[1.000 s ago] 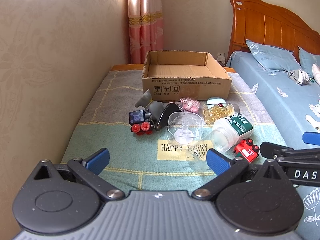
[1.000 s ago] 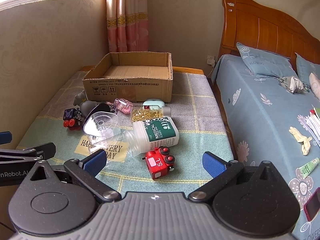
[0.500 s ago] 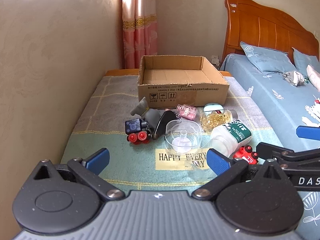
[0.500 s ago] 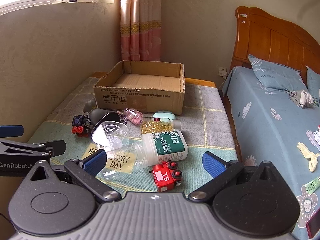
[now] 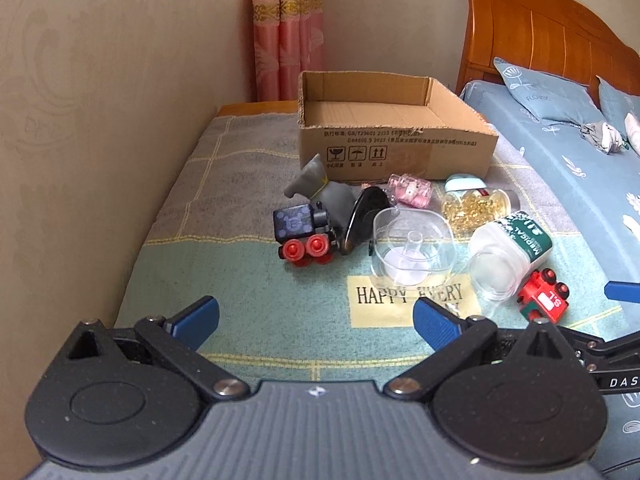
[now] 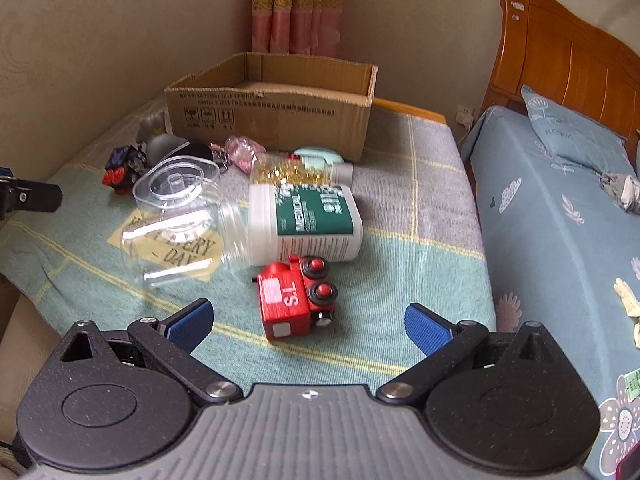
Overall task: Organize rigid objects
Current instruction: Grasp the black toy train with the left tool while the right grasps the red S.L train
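Observation:
An open cardboard box [image 5: 394,136] stands at the back of a cloth-covered table; it also shows in the right wrist view [image 6: 276,108]. In front of it lie a blue toy train with red wheels [image 5: 304,232], a grey figure [image 5: 328,192], a clear lidded container [image 5: 412,248], a jar of yellow capsules [image 5: 476,204], a white medical bottle [image 6: 304,222] and a red toy train [image 6: 296,300]. My left gripper [image 5: 316,320] is open and empty, short of the blue train. My right gripper [image 6: 308,320] is open, with the red train just ahead between its fingers.
A beige wall [image 5: 100,120] runs along the table's left side. A bed with a blue sheet [image 6: 560,216] and wooden headboard [image 6: 568,64] lies to the right. A pink curtain [image 5: 288,28] hangs behind the box. A small pink item [image 5: 412,190] lies near the box.
Both grippers have moved forward and lower toward the objects. The red train is now much closer to my right gripper. No object has moved.

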